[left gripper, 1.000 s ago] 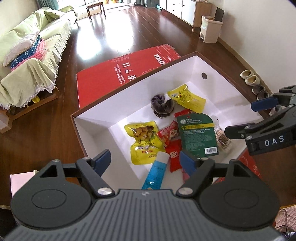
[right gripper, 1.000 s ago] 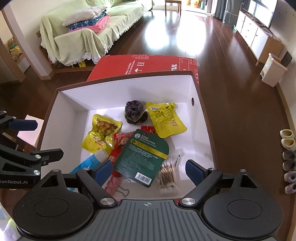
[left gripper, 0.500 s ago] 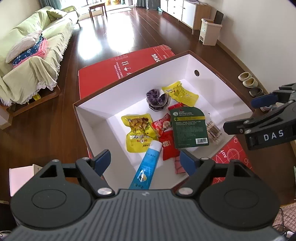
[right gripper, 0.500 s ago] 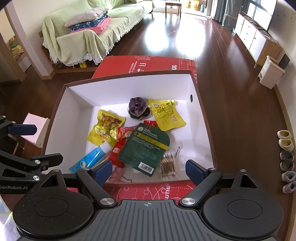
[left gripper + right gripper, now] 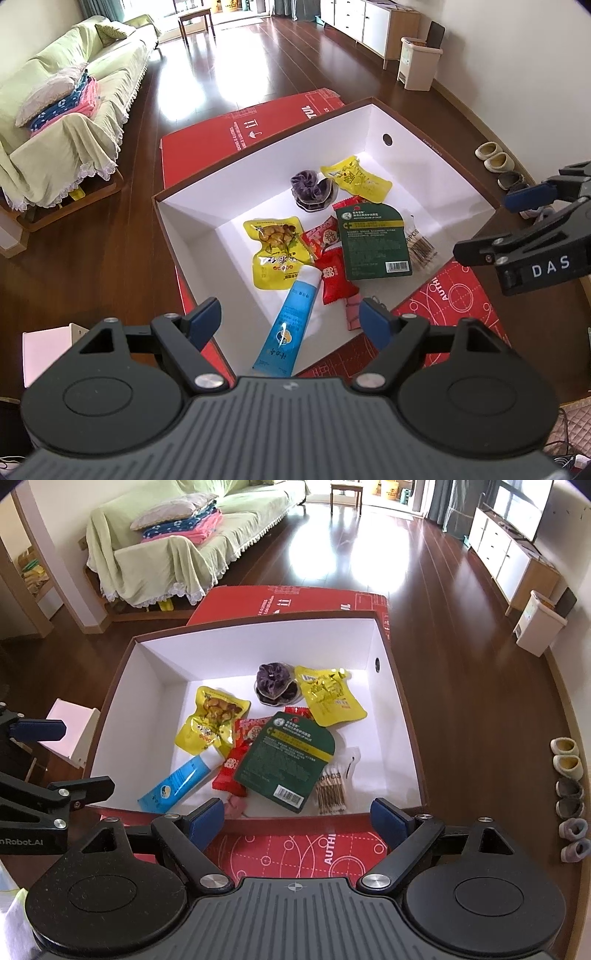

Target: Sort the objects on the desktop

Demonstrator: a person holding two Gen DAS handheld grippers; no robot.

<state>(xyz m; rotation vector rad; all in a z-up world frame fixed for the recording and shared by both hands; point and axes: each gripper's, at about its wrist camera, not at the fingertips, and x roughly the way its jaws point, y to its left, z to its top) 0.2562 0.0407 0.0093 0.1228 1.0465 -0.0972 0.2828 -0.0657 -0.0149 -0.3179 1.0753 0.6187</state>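
Note:
A white-lined box [image 5: 192, 229] [image 5: 147, 686] holds a blue tube [image 5: 291, 325] [image 5: 181, 782], two yellow snack pouches [image 5: 275, 254] [image 5: 330, 696], red packets [image 5: 334, 273] [image 5: 232, 766], a dark green card pack [image 5: 373, 243] [image 5: 286, 758], a bag of cotton swabs [image 5: 419, 245] [image 5: 332, 786] and a purple scrunchie [image 5: 312, 186] [image 5: 273, 681]. My left gripper [image 5: 291, 317] hangs open above the box's near corner, over the tube. My right gripper [image 5: 297, 814] is open and empty above the box's near wall. Each gripper shows at the edge of the other's view [image 5: 517, 229] [image 5: 48, 753].
The box stands on a red lid [image 5: 251, 129] [image 5: 295, 602] over a dark wooden surface. A white block [image 5: 48, 350] [image 5: 74, 734] lies at the left. A sofa [image 5: 66, 122], a cabinet, a bin [image 5: 539, 624] and slippers [image 5: 565, 760] are on the floor beyond.
Both grippers have drawn back and up from the box, so the box looks smaller and its near wall and the red lid now show. The contents have not moved.

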